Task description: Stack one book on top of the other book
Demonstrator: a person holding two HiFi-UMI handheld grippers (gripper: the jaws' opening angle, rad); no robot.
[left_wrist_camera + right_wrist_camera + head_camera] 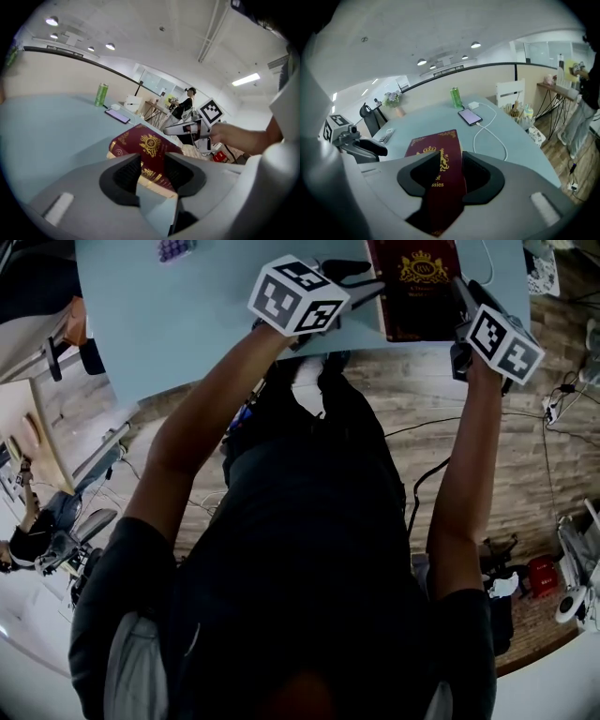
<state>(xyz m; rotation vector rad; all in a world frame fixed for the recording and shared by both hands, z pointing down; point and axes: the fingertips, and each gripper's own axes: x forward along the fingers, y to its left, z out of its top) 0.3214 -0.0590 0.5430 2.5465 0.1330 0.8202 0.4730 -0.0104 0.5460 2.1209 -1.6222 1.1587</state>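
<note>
So both claws are on the same maroon book [417, 287], which is right at the table's [187, 324] near edge, over toward the right-hand corner. The left claw [152, 161] is closed down on the book's left side. You can see the gold-crested cover and a strip of cream page edges sitting between its jaws. The right claw [450, 164] is clamped on the opposite side, and the cover with its gold lettering runs straight through the gap between its jaws. I honestly can't tell if the book is flat on the table or raised a bit, and I can't make out a second book anywhere.

Further back toward the right edge there's a phone [469, 116] with a white cable [492, 136] looping off it. A green can [455, 97] stands upright past that, near the far edge.
</note>
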